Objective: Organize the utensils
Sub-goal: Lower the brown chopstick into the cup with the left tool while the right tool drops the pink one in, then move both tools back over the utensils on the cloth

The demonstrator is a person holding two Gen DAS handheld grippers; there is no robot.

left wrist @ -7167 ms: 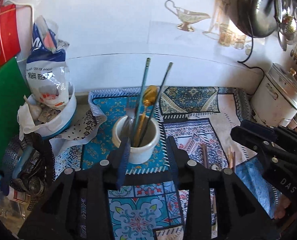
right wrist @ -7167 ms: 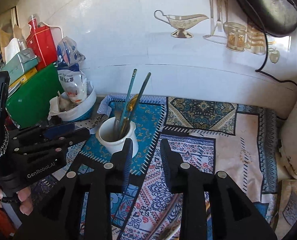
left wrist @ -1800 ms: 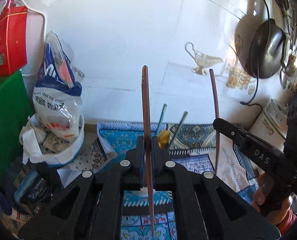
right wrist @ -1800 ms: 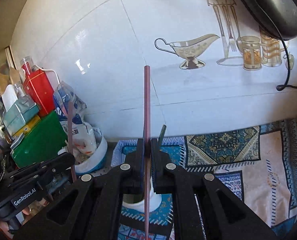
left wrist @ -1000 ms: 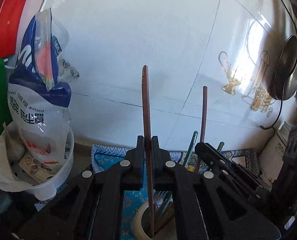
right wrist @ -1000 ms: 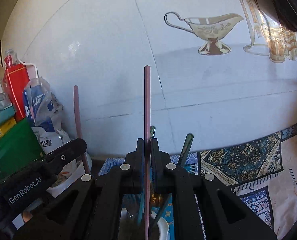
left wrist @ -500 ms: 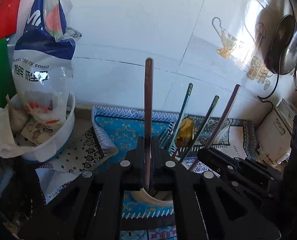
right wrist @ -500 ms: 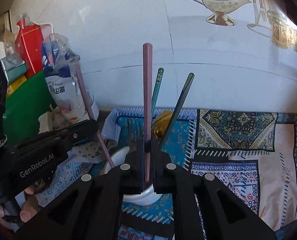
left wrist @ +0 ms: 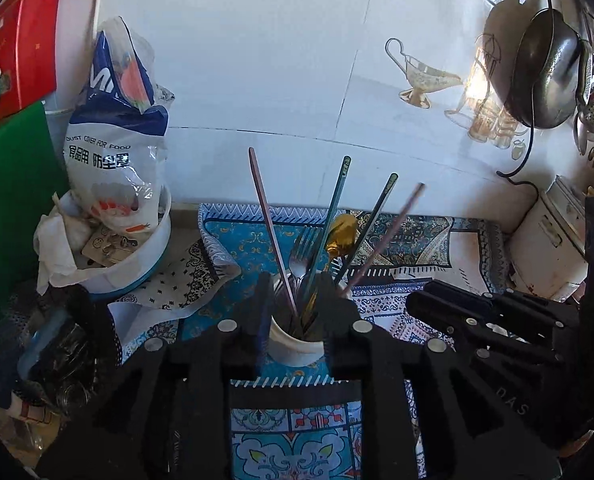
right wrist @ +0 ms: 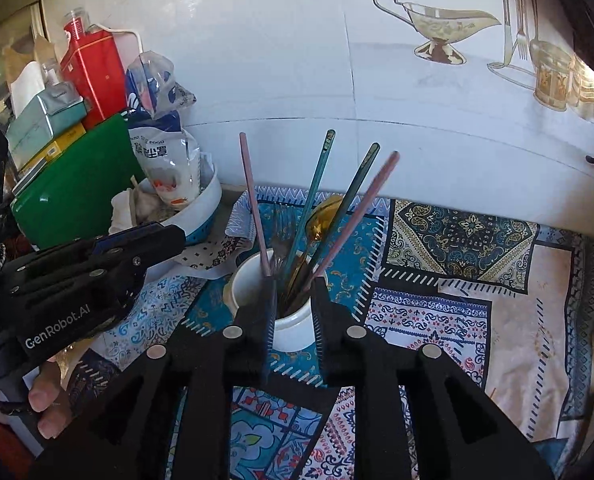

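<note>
Left gripper (left wrist: 295,300): fingers (left wrist: 261,300) spread, holding nothing. The white cup (left wrist: 295,344) sits directly between and just beyond the fingertips on the patterned cloth (left wrist: 297,432) that covers the desk. This spacing suits a release directly over the cup mouth.

Cup contents, left to right ahead of the left fingers: one brown chopstick (left wrist: 271,224) leaning left, a fork (left wrist: 301,246), a teal-handled utensil (left wrist: 331,220), a gold spoon (left wrist: 341,236), a second teal-handled utensil (left wrist: 371,228), and a second brown chopstick (left wrist: 389,234) leaning right. All stand with the lower end in the cup and rest against its rim. The right chopstick appears blurred, so it may not be settled.

Well left of the fingers, a white bowl (left wrist: 153,256) holds a food bag (left wrist: 115,148), clear of the working area.

Right gripper (right wrist: 295,300): fingers (right wrist: 324,300) spread, holding nothing. The cup stands between the fingertips in this view as well, with both chopsticks fanned outward above it. The left gripper is visible to the left of these fingers, beside the cup.

Judgement: both chopsticks are deposited. Whether loose utensils are left on the cloth cannot be determined. If the cup is bumped during withdrawal, the leaning chopsticks may shift.
</note>
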